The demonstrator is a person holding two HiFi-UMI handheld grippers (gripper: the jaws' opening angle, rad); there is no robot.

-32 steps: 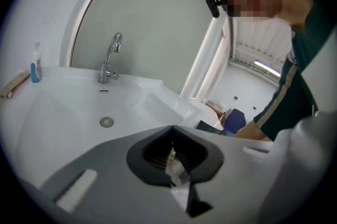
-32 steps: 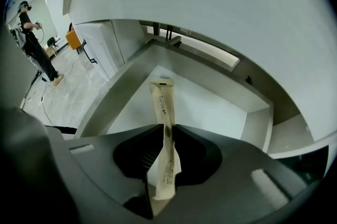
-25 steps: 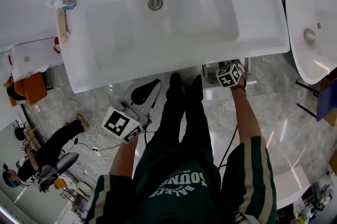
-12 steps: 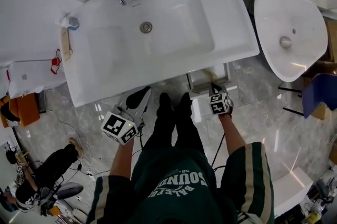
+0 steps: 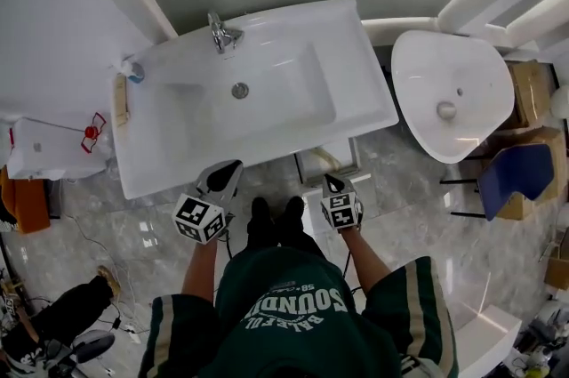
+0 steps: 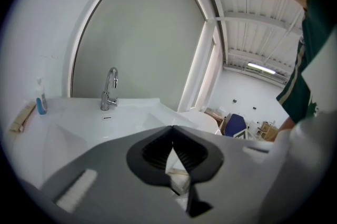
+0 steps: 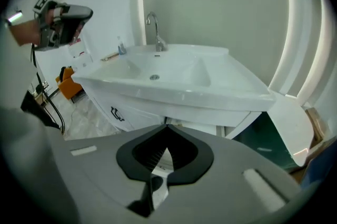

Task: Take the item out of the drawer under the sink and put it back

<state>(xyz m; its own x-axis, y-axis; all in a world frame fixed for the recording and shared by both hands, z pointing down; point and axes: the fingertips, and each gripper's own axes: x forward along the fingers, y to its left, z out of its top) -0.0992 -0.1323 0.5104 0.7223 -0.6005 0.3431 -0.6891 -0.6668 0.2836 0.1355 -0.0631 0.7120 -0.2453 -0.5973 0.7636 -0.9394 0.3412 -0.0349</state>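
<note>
The white sink (image 5: 267, 100) stands on its cabinet in front of me. Under its right end a white drawer (image 5: 313, 167) stands pulled open, and a small pale thing (image 5: 325, 156) shows inside, too small to identify. My right gripper (image 5: 331, 182) hovers just in front of the drawer. Its jaws have just been closing and are now shut with nothing between them (image 7: 166, 125). My left gripper (image 5: 229, 169) is raised before the sink's front edge. In the left gripper view (image 6: 172, 128) its tips meet and hold nothing.
A tap (image 5: 220, 33) stands at the sink's back, a small blue-capped bottle (image 5: 133, 69) and a wooden brush (image 5: 119, 99) at its left end. A second white basin (image 5: 444, 96), a blue chair (image 5: 507, 176) and cardboard boxes (image 5: 531, 87) are at the right. Another person (image 5: 53, 318) is at the lower left.
Both grippers have risen and drawn back from the cabinet, the right one much more, away from the open drawer. The view has pulled up, so the sink looks smaller.
</note>
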